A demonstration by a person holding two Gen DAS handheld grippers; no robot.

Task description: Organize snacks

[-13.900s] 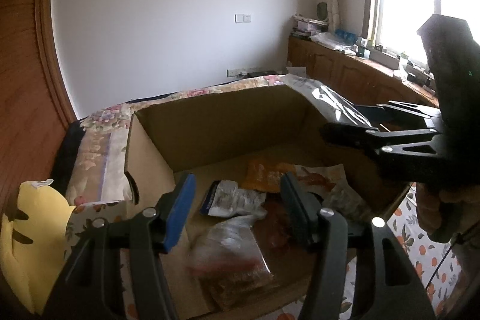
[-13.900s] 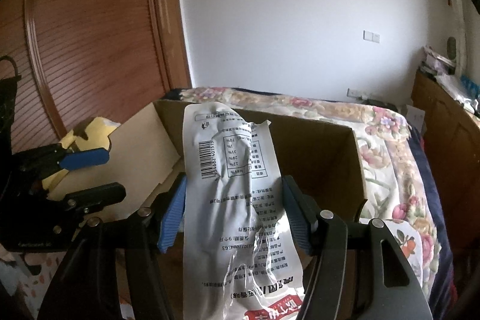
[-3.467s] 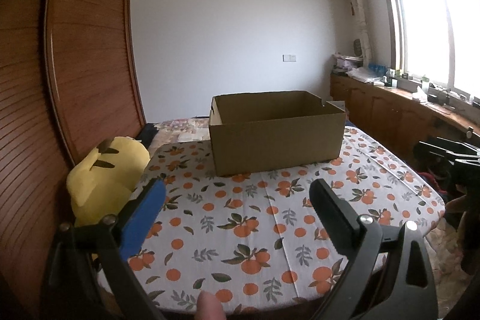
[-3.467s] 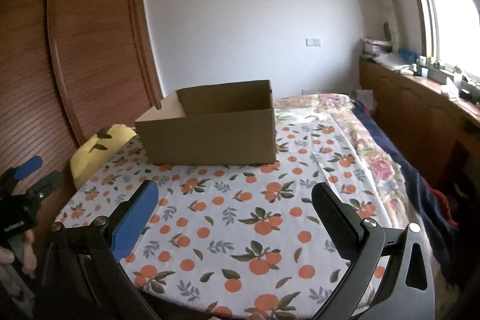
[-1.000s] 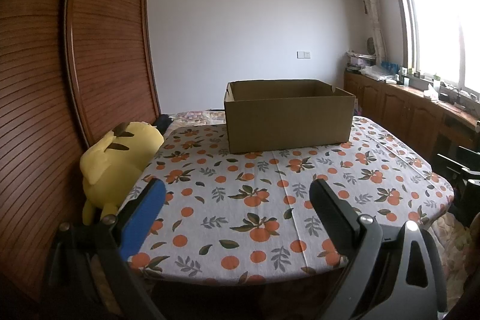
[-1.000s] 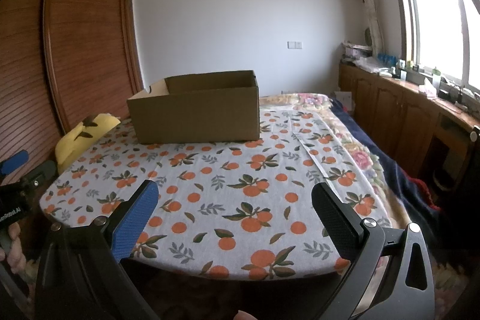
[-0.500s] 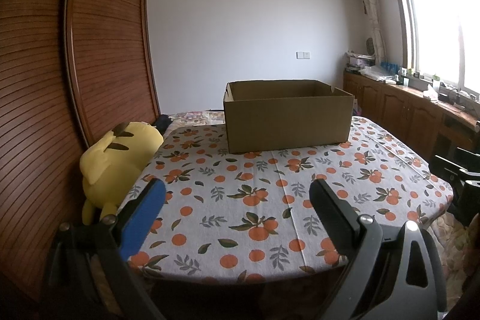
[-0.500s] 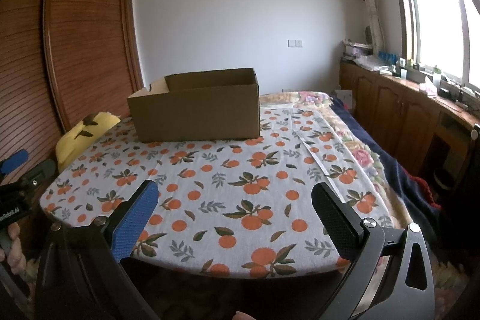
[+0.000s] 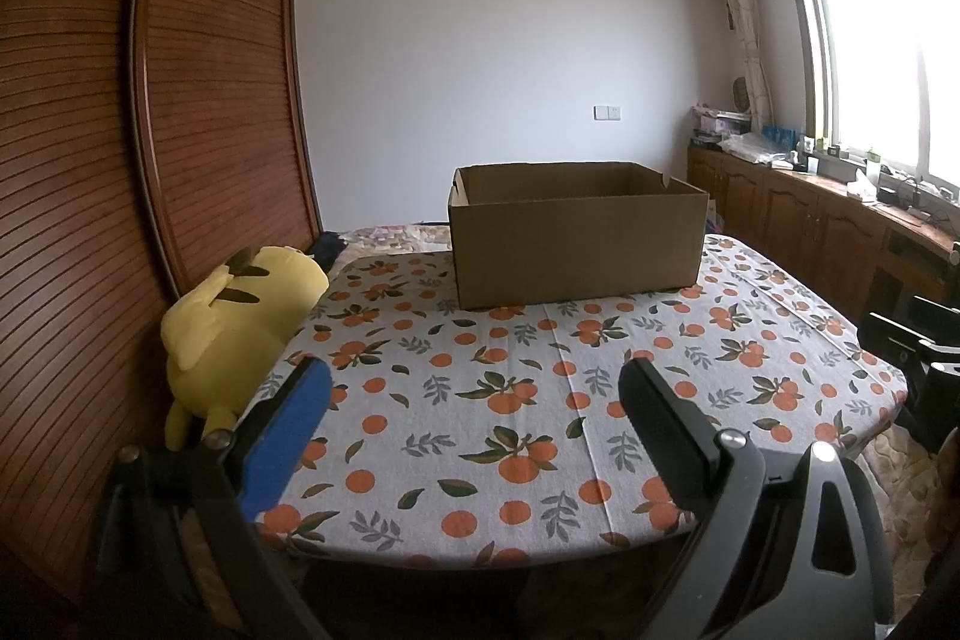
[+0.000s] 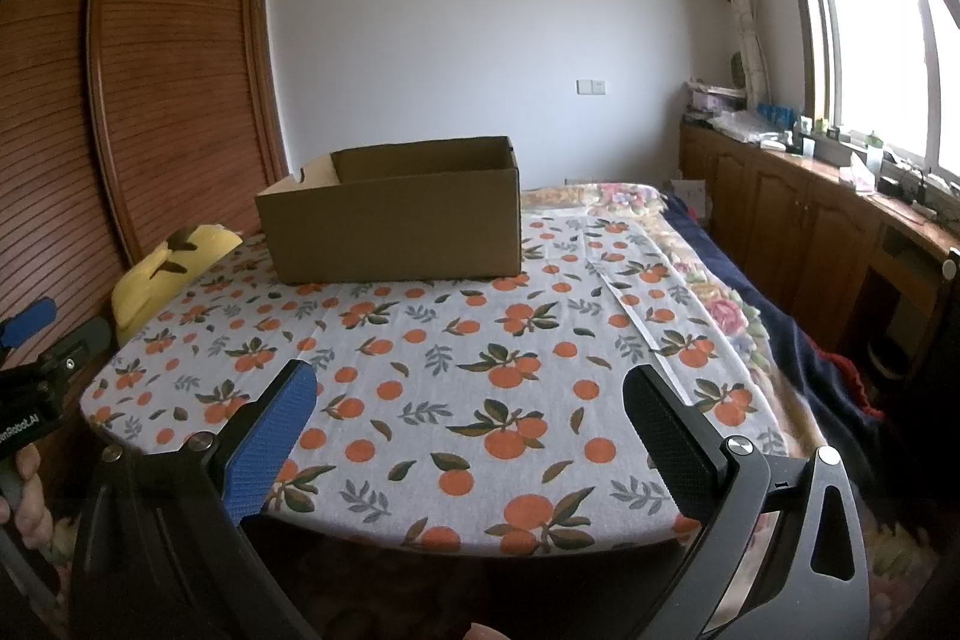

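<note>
An open brown cardboard box (image 9: 576, 244) stands at the far side of a table with an orange-print cloth (image 9: 540, 388); it also shows in the right wrist view (image 10: 396, 220). Its inside is hidden from both views, and no snack packets show. My left gripper (image 9: 474, 400) is open and empty, held off the table's near edge. My right gripper (image 10: 471, 409) is open and empty, also back from the near edge. The left gripper also shows at the left edge of the right wrist view (image 10: 36, 334).
A yellow plush toy (image 9: 234, 322) lies at the table's left edge against a wooden slatted wardrobe (image 9: 150, 160). Wooden cabinets (image 10: 810, 220) with clutter run under the window on the right. A floral bedspread (image 10: 690, 280) lies beyond the table.
Over the last second both grippers barely moved and stay open. Earlier, the right gripper held a snack packet over the box; both grippers have since drawn back from it.
</note>
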